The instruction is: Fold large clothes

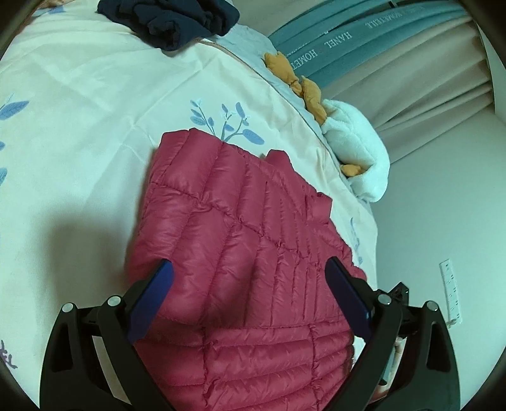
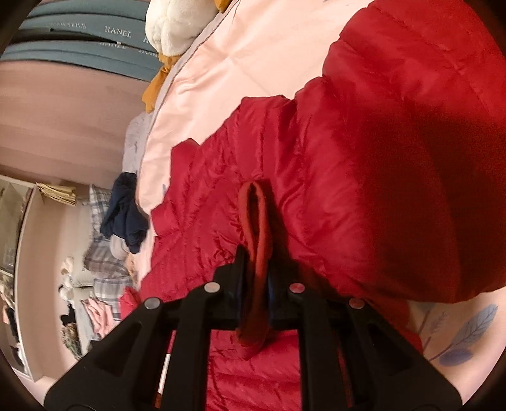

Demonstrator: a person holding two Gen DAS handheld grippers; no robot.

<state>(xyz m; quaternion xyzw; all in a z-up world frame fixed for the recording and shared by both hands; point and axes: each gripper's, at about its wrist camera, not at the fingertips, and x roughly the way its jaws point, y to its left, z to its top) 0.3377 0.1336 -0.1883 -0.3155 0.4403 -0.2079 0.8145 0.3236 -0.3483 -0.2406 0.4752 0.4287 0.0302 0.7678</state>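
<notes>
Bedroom setting: beige curtains [image 1: 420, 79] and stacked teal mattresses [image 1: 348, 34] printed with lettering behind the bed.

Cream bedspread [image 1: 95, 95], blue leaf print, covers the bed and bears all the items below.

Red quilted down jacket [image 1: 240, 253], partly folded, lies on the bedspread near the bed's edge; a puffy folded section rises at upper right in the right wrist view.

White plush toy [image 1: 354, 142] with mustard trim, at the bed edge beyond the jacket.

Dark navy garment [image 1: 177, 19], crumpled, at the far end of the bedspread, well apart from the jacket.

Left gripper [image 1: 249, 268]: blue-padded fingers spread wide, over the jacket, holding nothing.

Right gripper [image 2: 257, 278]: jaws pressed together, pinching a red edge band [image 2: 256, 221] of the jacket, which loops up between the fingers.
</notes>
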